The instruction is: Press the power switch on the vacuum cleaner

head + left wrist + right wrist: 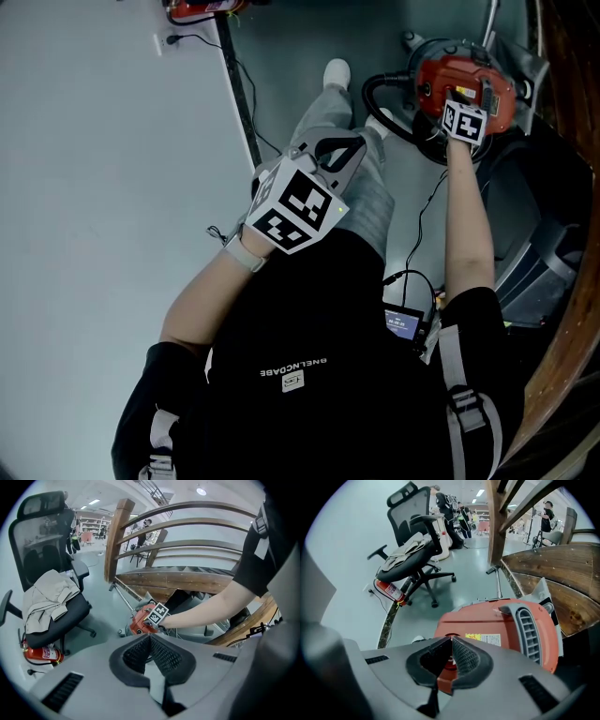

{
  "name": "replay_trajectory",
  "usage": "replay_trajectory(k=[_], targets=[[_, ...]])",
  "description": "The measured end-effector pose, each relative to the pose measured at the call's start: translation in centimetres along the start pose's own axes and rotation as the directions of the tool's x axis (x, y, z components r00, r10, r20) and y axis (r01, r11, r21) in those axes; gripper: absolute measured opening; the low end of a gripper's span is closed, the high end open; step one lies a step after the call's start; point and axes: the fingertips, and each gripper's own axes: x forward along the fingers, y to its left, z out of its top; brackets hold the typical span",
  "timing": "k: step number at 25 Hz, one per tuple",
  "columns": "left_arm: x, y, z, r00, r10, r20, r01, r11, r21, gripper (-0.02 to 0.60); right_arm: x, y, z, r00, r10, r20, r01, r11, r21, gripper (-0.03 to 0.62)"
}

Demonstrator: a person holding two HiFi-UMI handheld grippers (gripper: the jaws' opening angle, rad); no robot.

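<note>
One arm extended, closed right gripper at vacuum cleaner.

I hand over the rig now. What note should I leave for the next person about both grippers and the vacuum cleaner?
Left gripper: shut, empty, held near the body.
Right gripper: shut, empty, tips down at the top of the red vacuum cleaner.
It stands on the floor beside the wooden stairs.
Done: the reach. Left: pressing the power switch; I cannot tell if it is pressed yet.

The right tool hides the vacuum cleaner under its closed tips; the label at 3 o'clock is unreadable
</note>
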Motion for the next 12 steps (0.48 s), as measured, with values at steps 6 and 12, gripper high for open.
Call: replay_trajectory(k=[6, 12], targets=[[0.18, 0.59, -0.03, 1.0, 0.011, 0.0, -0.011, 1.0, -0.018, 0.015, 0.34, -0.03, 0.29, 1.0, 0.005, -0.01, -0.005, 1.0, -0.015, 0.029], [-0.2, 0.46, -0.4, 1.0, 0.015, 0.006, -0.015, 1.0, -0.018, 0.014, 0.28, 0.18, 0.06, 1.0, 0.025, -0.016, -0.026, 0.999, -0.034, 0.029]])
